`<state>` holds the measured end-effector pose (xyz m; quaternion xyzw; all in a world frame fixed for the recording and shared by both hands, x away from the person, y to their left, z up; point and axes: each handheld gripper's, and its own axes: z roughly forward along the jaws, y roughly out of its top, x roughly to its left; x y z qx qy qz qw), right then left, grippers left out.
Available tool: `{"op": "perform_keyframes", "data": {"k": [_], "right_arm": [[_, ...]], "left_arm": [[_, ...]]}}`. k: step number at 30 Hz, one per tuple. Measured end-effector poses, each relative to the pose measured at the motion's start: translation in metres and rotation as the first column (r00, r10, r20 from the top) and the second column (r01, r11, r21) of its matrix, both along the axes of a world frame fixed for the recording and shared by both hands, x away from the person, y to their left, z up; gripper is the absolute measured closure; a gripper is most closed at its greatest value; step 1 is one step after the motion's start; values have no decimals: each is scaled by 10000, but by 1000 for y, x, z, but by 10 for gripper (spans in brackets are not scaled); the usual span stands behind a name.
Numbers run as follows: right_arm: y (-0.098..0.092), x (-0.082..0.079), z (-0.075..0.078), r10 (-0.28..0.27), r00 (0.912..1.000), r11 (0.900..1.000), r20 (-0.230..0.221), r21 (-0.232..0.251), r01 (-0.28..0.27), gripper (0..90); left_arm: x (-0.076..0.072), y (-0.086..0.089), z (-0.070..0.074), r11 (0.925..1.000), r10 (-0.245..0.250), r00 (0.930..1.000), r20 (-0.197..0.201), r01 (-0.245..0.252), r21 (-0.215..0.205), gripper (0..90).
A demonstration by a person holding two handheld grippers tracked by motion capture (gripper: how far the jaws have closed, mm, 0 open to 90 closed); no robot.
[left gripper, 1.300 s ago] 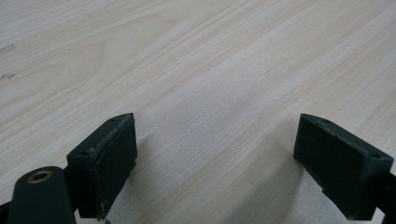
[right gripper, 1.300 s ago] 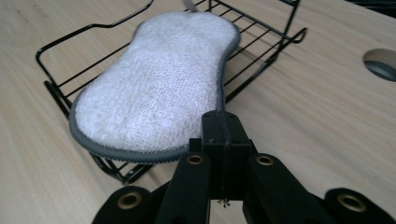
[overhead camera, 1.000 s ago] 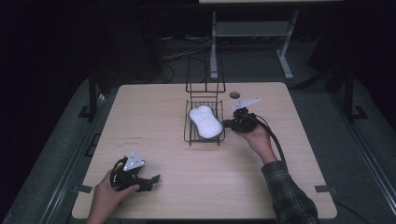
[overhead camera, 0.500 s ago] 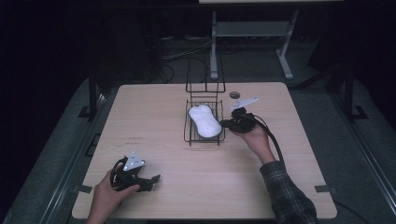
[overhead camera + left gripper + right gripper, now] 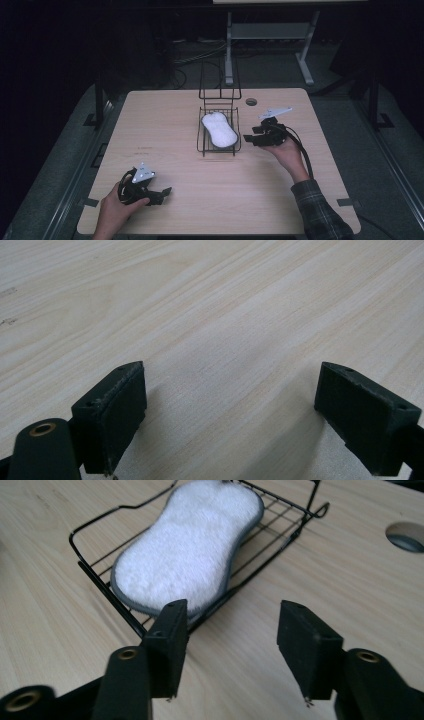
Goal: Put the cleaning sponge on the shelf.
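My right gripper sits just beside the wire rack, at its right rim, jaws spread and empty — I judge this a stand-off position, low to the table, from which to reach in or pull clear. In the right gripper view one jaw overlaps the near edge of the rack; I cannot tell if it touches the wire. The rack holds one thing: a white sponge pad, peanut-shaped with a grey border, lying flat on the grid. My left gripper rests well apart at the near left corner — jaws wide, bare wood between them, parked out of the way.
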<state>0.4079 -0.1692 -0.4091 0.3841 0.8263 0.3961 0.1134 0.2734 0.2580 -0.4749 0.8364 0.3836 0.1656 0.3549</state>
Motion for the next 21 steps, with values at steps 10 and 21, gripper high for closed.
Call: {"op": "perform_keyframes", "data": {"k": [10, 21], "right_arm": [[-19, -21, -3, -486, 9986, 9986, 207, -183, 490, 282], [-40, -52, -8, -933, 9952, 9949, 291, 410, 921, 101]], "left_arm": [[0, 0, 0, 10000, 1, 10000, -2, -1, -2, 124], [0, 0, 0, 10000, -2, 10000, 1, 2, -1, 124]]}}
